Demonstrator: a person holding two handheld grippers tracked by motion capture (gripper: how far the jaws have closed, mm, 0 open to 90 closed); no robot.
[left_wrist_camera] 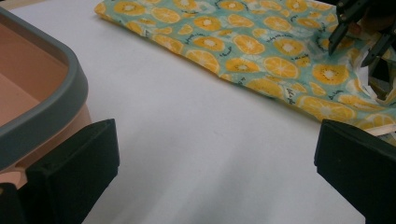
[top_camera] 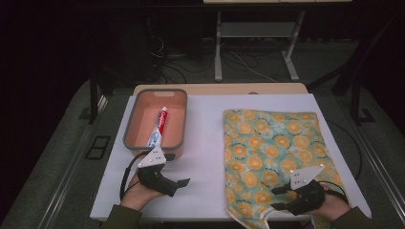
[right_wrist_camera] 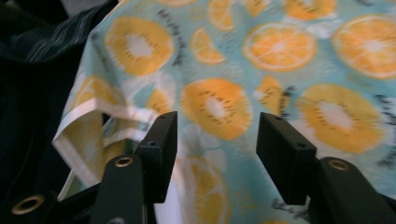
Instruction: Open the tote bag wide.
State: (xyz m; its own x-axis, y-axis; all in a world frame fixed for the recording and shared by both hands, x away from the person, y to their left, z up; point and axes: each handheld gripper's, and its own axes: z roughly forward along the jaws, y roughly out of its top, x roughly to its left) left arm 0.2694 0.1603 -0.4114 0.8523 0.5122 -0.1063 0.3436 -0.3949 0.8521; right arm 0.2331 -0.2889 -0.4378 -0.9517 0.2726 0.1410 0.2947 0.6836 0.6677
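On the right half of the white counter (top_camera: 205, 143) a printed cloth (top_camera: 274, 152) is laid out flat, its long side running away from the person. The fabric is a pale teal ground covered with orange slices in yellow and orange, with small dark lettering scattered between them. A white hem is seen along its border, and at the near corner the edge is lifted and folded over, so that the paler underside and the white binding are shown in the right gripper view (right_wrist_camera: 93, 135). The near edge of the cloth reaches the front rim of the counter and a loose bit hangs slightly past it.

The right tool (top_camera: 282, 198) is held over this near end of the cloth, jaws parted with a moderate gap and pointed toward the left; nothing is gripped between them, and the fabric is seen through the gap. The left tool (top_camera: 180, 185) is held low over bare counter, well apart from the cloth, with its jaws spread wide and nothing between them.

Just beyond the left tool a salmon-pink bin with a grey rim (top_camera: 155, 93) is placed on the counter, and a tube of toothpaste (top_camera: 159, 126) is lying lengthwise on its bottom.
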